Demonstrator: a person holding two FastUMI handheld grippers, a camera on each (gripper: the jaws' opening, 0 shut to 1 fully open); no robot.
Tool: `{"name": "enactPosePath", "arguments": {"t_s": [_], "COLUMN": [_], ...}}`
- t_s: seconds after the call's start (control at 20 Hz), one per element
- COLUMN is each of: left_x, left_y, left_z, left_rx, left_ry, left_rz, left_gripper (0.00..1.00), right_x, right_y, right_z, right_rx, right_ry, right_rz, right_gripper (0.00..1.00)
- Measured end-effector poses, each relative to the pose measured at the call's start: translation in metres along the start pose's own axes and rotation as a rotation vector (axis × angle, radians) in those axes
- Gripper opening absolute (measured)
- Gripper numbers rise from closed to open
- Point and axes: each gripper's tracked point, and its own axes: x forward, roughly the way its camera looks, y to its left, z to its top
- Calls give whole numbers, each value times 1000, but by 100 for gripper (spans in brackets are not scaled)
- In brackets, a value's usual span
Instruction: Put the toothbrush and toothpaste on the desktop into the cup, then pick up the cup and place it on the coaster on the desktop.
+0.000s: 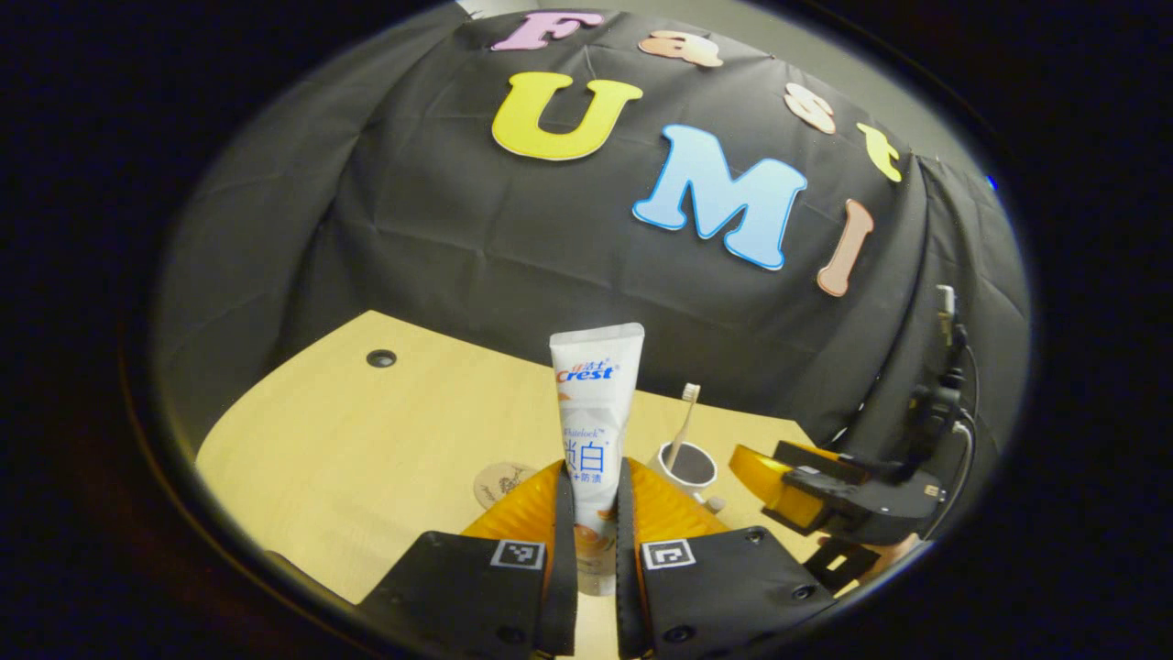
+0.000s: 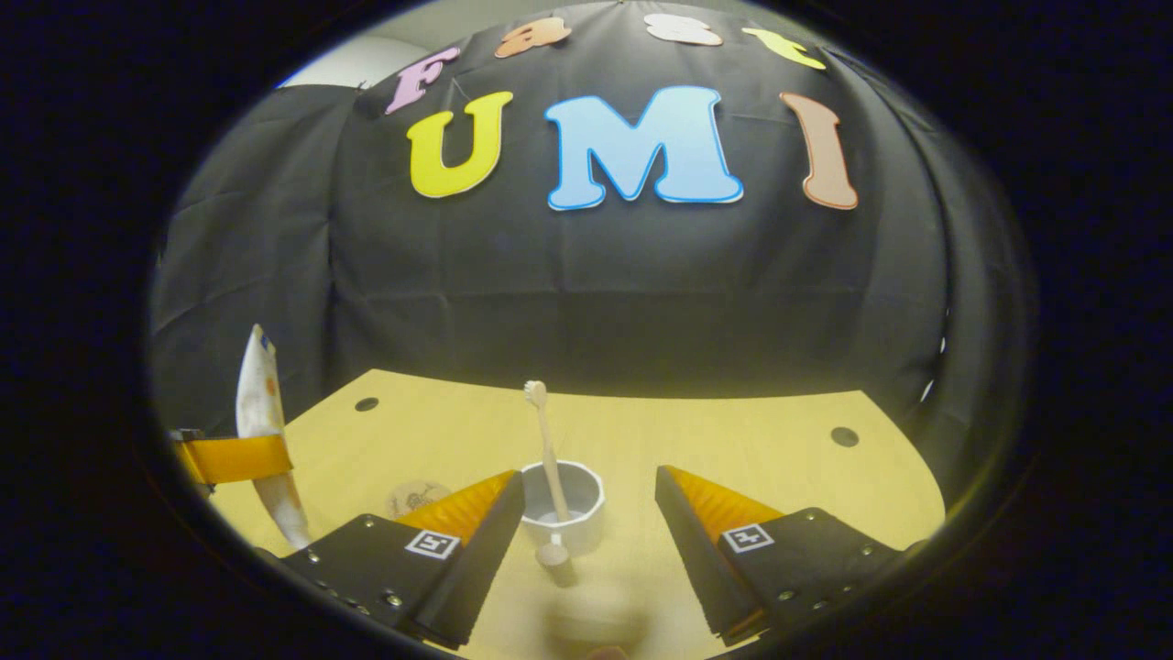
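While the left gripper (image 1: 594, 513) holds the white plastic toothpaste tube (image 1: 594, 431) upright above the pale wooden desktop (image 1: 367, 440), its 2 fingers press on the tube's lower part from either side, and the flat crimped end points up. In the left gripper view, the white round cup (image 1: 689, 469) stands on the desktop just behind and to the right of the tube, with the beige slim-handled toothbrush (image 1: 683, 426) standing in it, bristles at the top, leaning against the rim. A round tan coaster with a dark drawing (image 1: 499, 481) lies flat on the desktop left of the tube, apart from the cup. The right gripper (image 1: 806, 490) shows at the right edge of that view, near the cup.

In the right gripper view, the right gripper (image 2: 586, 522) has its jaws spread wide, with nothing between them pressed. The cup (image 2: 564, 509) sits on the desktop (image 2: 733, 449) ahead of the gap, nearer the left finger, and the toothbrush (image 2: 547, 449) rises from it, tilted slightly. A small knob-like piece lies just in front of the cup; what it is cannot be told. The coaster (image 2: 417, 497) peeks out left of the cup. At the far left, the toothpaste tube (image 2: 261, 422) hangs clamped in the left gripper (image 2: 234, 458).
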Motion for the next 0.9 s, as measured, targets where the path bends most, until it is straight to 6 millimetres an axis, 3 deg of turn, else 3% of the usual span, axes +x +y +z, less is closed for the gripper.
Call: {"name": "enactPosePath", "arguments": {"t_s": [0.15, 0.2, 0.25, 0.35, 0.55, 0.6, 0.65, 0.9], "left_x": [13, 18, 21, 31, 55, 64, 72, 112], "left_y": [-8, -13, -18, -31, -63, -71, -79, -110], "left_z": [3, 5, 7, 14, 35, 37, 38, 32], "left_rx": [12, 20, 26, 30, 7, 8, 12, -2], "left_ry": [-19, -27, -37, -69, -173, -192, -212, -261], "left_rz": [-23, -31, -44, -78, -159, -177, -191, -244], "left_gripper": [24, 19, 24, 24, 24, 19, 23, 23], "right_x": [-28, -37, -45, -61, -84, -91, -96, -117], "right_y": [-15, -19, -23, -30, -45, -49, -53, -62], "right_z": [18, 23, 27, 34, 26, 25, 23, 20], "right_rx": [-5, -4, -4, 3, 15, 14, 13, 26], "right_ry": [-54, -74, -87, -107, -95, -89, -84, -48], "right_rz": [-26, -33, -42, -56, -74, -83, -92, -124], "right_gripper": [88, 88, 88, 88, 88, 88, 88, 88]}}
